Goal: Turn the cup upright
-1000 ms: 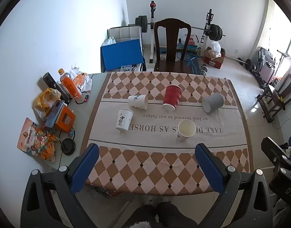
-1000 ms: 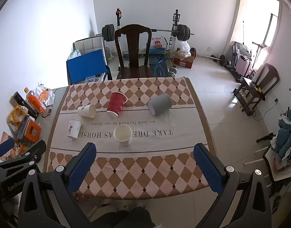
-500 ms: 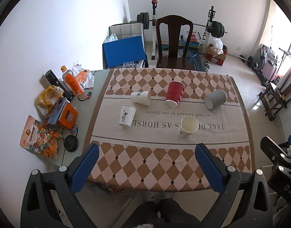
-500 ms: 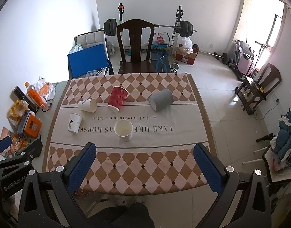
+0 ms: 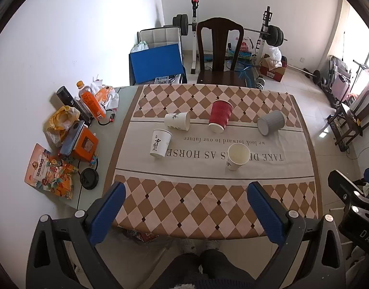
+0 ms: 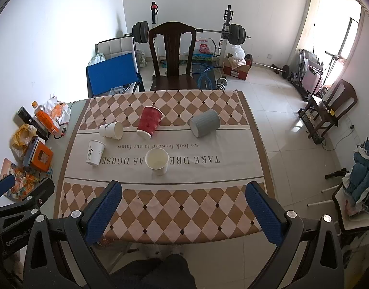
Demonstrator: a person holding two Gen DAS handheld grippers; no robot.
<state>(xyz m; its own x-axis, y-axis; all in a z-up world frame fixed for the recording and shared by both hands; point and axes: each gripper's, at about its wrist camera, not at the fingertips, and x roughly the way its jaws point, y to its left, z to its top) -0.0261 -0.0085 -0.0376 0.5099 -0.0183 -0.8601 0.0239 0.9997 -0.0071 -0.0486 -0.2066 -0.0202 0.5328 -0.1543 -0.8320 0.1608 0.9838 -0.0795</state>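
On the table: grey ribbed cup [image 6: 204,126] lying sideways.
Right gripper [image 6: 184,207]: spread wide, empty.
Left gripper [image 5: 185,208]: spread wide, empty.
Advice: grasp the wall squarely, then tip.

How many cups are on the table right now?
5: white cup upright near the front, calligraphy cup at left, white cup on its side behind it, red cup mid-back, grey cup lying right.
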